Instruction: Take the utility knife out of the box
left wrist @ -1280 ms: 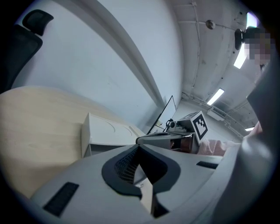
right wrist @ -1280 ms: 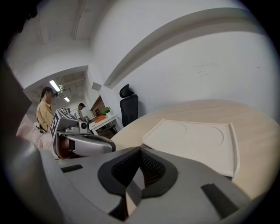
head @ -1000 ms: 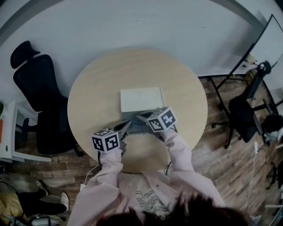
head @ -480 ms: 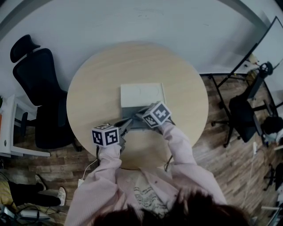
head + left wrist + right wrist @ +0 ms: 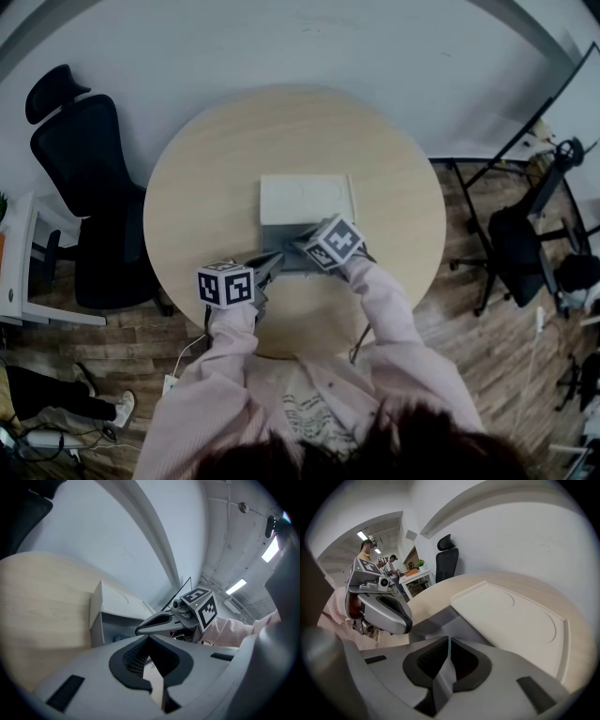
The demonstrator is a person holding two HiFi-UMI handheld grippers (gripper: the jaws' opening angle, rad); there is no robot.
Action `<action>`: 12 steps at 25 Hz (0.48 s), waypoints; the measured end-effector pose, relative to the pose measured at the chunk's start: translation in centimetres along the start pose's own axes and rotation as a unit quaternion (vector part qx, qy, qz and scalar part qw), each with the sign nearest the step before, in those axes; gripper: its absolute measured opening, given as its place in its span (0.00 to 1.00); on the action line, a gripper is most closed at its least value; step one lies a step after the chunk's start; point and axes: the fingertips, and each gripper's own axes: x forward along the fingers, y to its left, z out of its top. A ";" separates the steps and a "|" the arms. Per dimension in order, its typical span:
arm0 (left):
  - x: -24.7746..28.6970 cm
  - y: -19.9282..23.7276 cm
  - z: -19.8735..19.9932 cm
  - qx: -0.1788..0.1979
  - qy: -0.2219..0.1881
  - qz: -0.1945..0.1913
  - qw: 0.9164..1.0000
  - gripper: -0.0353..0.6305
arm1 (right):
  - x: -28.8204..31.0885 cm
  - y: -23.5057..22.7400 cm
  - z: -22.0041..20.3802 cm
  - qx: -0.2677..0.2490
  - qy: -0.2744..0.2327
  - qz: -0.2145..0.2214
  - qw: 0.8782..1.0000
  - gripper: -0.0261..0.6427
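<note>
Box (image 5: 307,200) at centre of round table (image 5: 206,187); office chair (image 5: 89,178) left of table

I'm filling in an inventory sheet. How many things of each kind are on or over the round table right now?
Box: 1
Grippers: 2, the left gripper and the right gripper, whose jaws are opening with nothing clearly between them
Total: 3
</note>
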 end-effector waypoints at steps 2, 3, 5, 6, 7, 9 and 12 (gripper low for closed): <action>0.0 0.1 -0.1 -0.001 0.002 -0.001 1.000 0.06 | 0.2 -0.2 -0.3 -0.008 0.010 -0.004 1.000 0.11; 0.0 0.1 0.0 -0.001 0.001 -0.001 1.000 0.06 | 0.3 -0.3 -0.4 -0.013 0.015 -0.007 1.000 0.13; 0.0 0.2 0.0 -0.003 0.000 -0.001 1.000 0.06 | 0.4 -0.6 -0.7 -0.021 0.024 -0.013 0.999 0.15; 0.0 0.2 0.0 -0.003 0.001 0.000 1.000 0.06 | 0.4 -0.8 -0.8 -0.025 0.028 -0.016 0.999 0.17; 0.1 0.2 0.0 -0.004 0.001 0.001 1.000 0.06 | 0.4 -0.9 -0.9 -0.029 0.031 -0.019 0.999 0.19; 0.2 0.2 -0.1 -0.005 0.004 0.001 1.000 0.06 | 0.5 -1.2 -1.1 -0.038 0.038 -0.025 0.998 0.23; 0.4 0.2 -0.4 -0.008 0.008 -0.001 1.000 0.06 | 0.9 -1.4 -1.4 -0.047 0.048 -0.028 0.997 0.27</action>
